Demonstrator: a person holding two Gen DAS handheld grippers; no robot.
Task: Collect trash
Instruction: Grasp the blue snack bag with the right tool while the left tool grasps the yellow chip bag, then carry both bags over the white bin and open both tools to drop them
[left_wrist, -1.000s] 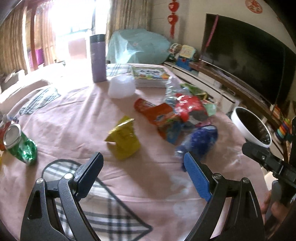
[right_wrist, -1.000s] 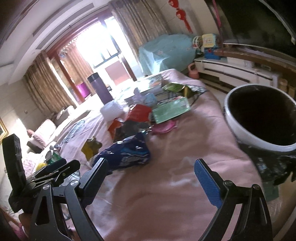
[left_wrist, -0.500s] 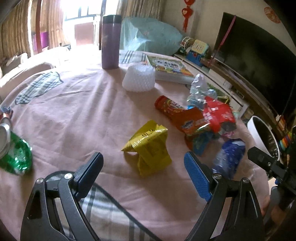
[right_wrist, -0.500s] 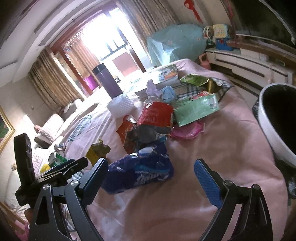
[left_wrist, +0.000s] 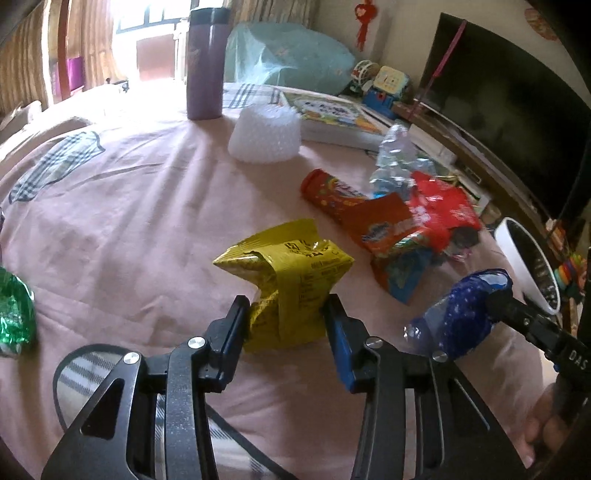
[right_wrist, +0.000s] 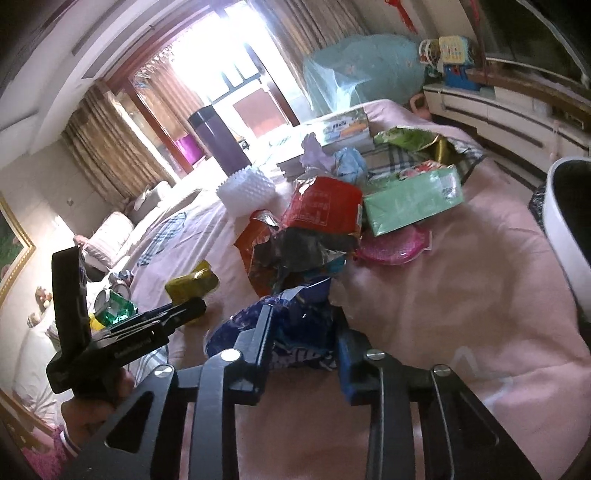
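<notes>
A crumpled yellow snack bag (left_wrist: 291, 266) stands on the pink cloth (left_wrist: 129, 229). My left gripper (left_wrist: 286, 314) is closing, and its pads press the bag's lower sides. The same bag (right_wrist: 192, 282) shows in the right wrist view, behind the left gripper's fingers (right_wrist: 177, 314). A blue snack bag (right_wrist: 295, 306) lies near the front of the litter pile. My right gripper (right_wrist: 303, 321) is closing on it, pads against both flanks. In the left wrist view the blue bag (left_wrist: 465, 314) shows at the right, in front of a right gripper finger (left_wrist: 517, 314).
A white bin with a dark liner (left_wrist: 517, 251) stands off the table's right edge. Red and orange wrappers (left_wrist: 406, 221), a green box (right_wrist: 410, 199), a white bubbled bowl (left_wrist: 264, 136), a purple flask (left_wrist: 205, 62) and a book (left_wrist: 332, 114) lie beyond. A crushed green can (left_wrist: 14, 314) sits far left.
Both grippers moved forward and down to the litter, then narrowed from wide open. The left now pinches the yellow bag and the right pinches the blue bag.
</notes>
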